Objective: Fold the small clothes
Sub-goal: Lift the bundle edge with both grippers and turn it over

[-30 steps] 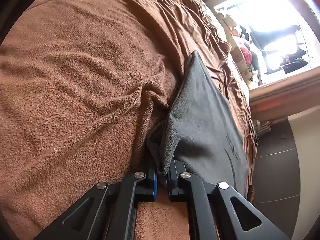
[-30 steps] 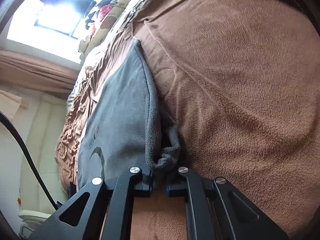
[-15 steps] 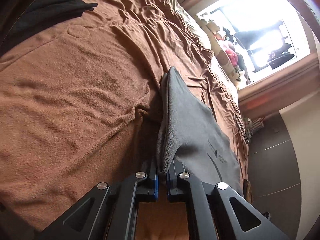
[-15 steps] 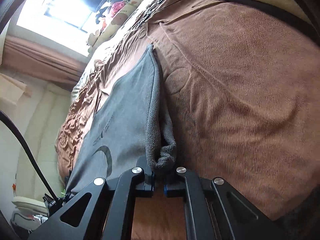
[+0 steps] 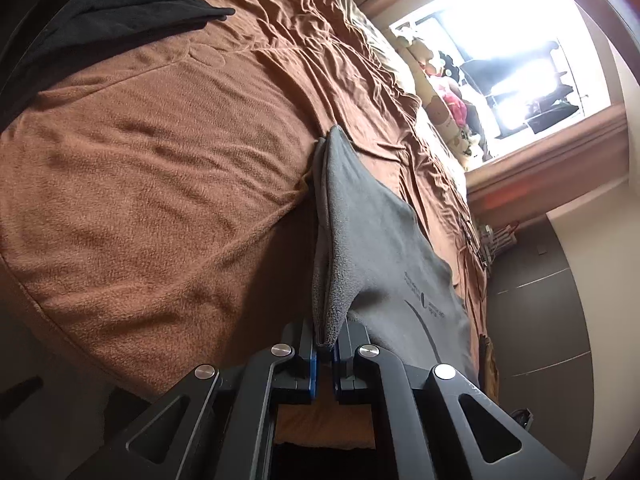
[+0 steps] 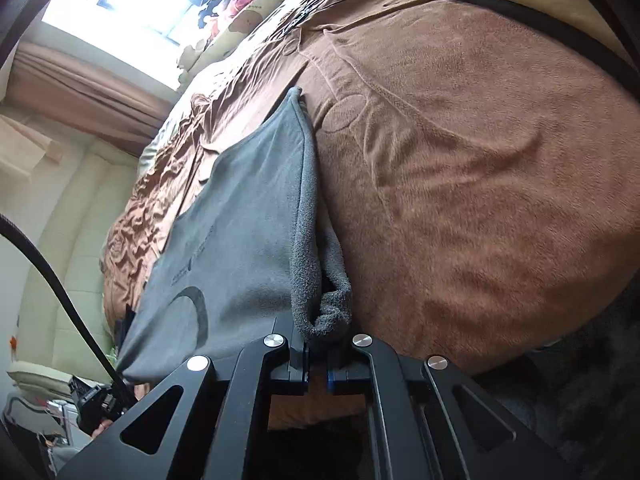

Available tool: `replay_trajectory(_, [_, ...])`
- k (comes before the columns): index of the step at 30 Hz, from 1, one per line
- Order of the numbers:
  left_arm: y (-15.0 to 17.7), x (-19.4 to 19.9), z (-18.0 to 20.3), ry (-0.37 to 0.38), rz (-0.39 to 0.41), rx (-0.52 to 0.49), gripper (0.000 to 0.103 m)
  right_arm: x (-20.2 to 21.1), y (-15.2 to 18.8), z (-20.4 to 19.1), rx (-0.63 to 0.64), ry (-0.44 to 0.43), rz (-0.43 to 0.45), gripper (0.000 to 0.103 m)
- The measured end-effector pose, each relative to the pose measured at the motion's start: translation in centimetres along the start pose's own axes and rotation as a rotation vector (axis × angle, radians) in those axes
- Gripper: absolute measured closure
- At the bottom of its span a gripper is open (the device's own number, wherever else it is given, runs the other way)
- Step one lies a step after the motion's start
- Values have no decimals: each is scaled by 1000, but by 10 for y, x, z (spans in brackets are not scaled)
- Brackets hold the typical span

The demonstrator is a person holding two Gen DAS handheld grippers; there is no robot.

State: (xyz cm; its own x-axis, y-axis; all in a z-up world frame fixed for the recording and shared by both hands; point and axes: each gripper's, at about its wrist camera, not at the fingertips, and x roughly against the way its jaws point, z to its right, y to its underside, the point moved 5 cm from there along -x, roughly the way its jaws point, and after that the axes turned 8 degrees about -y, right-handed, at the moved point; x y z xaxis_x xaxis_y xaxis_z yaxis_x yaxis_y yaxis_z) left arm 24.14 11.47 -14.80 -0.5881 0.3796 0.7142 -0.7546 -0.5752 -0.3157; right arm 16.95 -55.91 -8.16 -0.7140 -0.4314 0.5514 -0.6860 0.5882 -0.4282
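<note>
Holding one corner each, the left tool (image 5: 325, 354) and the right tool (image 6: 318, 360) are clamped fully down on the grey garment (image 5: 372, 248), with bunched fleece pinched between the blue pads of each.

1. Position of the garment: it runs straight ahead of both tools, its long axis along the pointing line, and tapers to a far end that rests on the brown blanket (image 5: 160, 200) of the bed. The near edge is raised off the blanket; the printed face sags toward the inner side of each tool.
2. Nearer hand: neither; both grip the same near edge at matching reach.
3. Open room: wide bare blanket lies ahead and on the outer side of each tool. A black garment (image 5: 120, 12) lies far ahead of the left tool, well apart. The bed edge and dark floor sit just behind the tools.
4. Judgement: the fold would carry the near edge forward onto the far end; both tools should travel evenly to avoid skew.
</note>
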Motion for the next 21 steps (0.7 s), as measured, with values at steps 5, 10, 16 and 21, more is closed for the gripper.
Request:
replay_trajectory(5, [14,-26,-19,-46,-92,30,95,-8,5,5,5,109,-52,88])
replay_trajectory(10, [20,-31,-29,-17,-87,69,55,11,-4,-11,75,174,5,53])
replay_trajectory(16, [21,-37,-34,46,-95,131,54,9,-7,-63,195,146,13,53])
replay_trajectory(21, [28,-40,-41,89,-118,219,59,-23,7,-105,316,108,-54,53])
